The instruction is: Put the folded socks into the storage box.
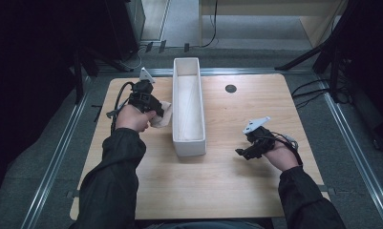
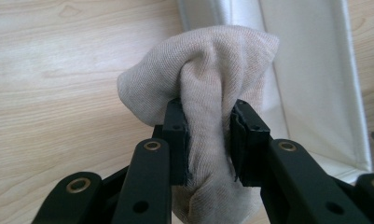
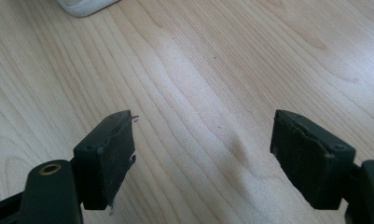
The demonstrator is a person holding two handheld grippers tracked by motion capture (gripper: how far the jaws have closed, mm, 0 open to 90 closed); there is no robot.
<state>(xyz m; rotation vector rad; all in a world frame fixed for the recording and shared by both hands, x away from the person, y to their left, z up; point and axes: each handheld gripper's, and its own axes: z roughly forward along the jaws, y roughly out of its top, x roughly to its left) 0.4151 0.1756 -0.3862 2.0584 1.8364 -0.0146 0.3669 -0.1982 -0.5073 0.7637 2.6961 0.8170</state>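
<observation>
My left gripper is shut on a bunched beige cloth, whose folds bulge above and below the pads. From above, the left gripper holds the cloth off the table, just left of a long white bin. The bin's wall and floor lie right behind the cloth. Over bare wood at the table's right, my right gripper points left with its jaws wide apart. Nothing lies between its pads in the right gripper view, where the gripper stands open.
The wooden table has a small black round hole near its far edge. A corner of the white bin sits ahead of the right gripper. Cables and dark stands lie on the floor beyond the table.
</observation>
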